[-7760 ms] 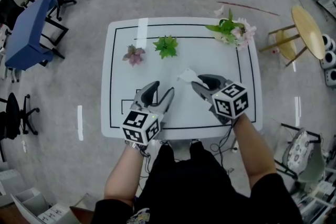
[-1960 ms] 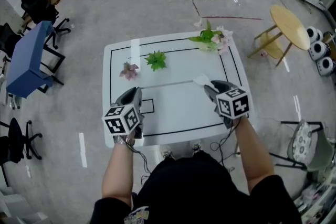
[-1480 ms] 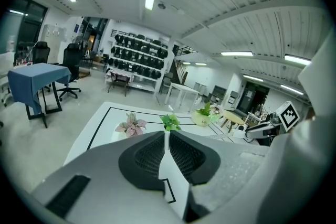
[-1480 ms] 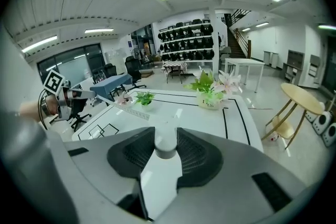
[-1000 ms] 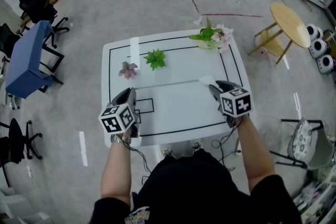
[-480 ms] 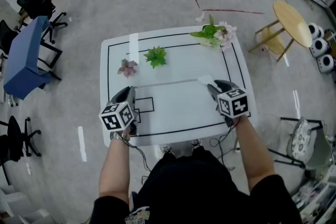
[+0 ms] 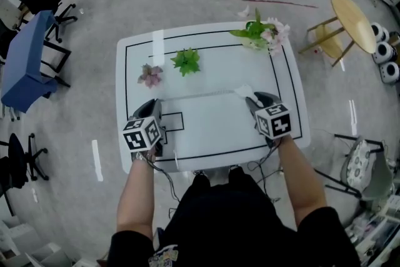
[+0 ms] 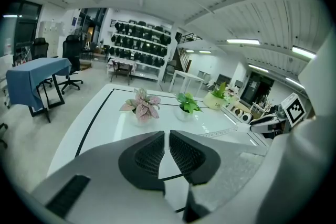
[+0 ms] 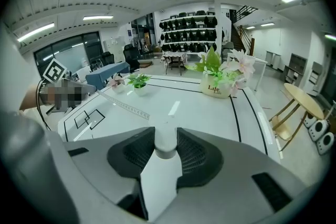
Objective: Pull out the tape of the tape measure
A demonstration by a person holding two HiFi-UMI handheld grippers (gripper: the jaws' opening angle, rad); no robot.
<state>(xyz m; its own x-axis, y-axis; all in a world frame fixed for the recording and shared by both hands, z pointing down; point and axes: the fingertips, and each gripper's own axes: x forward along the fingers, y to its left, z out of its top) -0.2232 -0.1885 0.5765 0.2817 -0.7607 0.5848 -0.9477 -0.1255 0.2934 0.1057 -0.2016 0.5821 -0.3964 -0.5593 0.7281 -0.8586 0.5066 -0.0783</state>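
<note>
Right gripper view: clamped tape measure (image 9: 164,145), outstretched tape (image 9: 126,106)

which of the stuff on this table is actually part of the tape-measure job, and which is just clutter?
In the job:
- tape measure case, clamped in the right hand-held gripper
- tape, stretched over to the left hand-held gripper, which pinches its end

Just lying about:
- pink-leaved plant
- small green plant
- flower pot

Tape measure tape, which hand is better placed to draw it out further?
Probably the left: the left hand-held gripper looks closed on the end of the tape, while the right hand-held gripper only clamps the white case.
</note>
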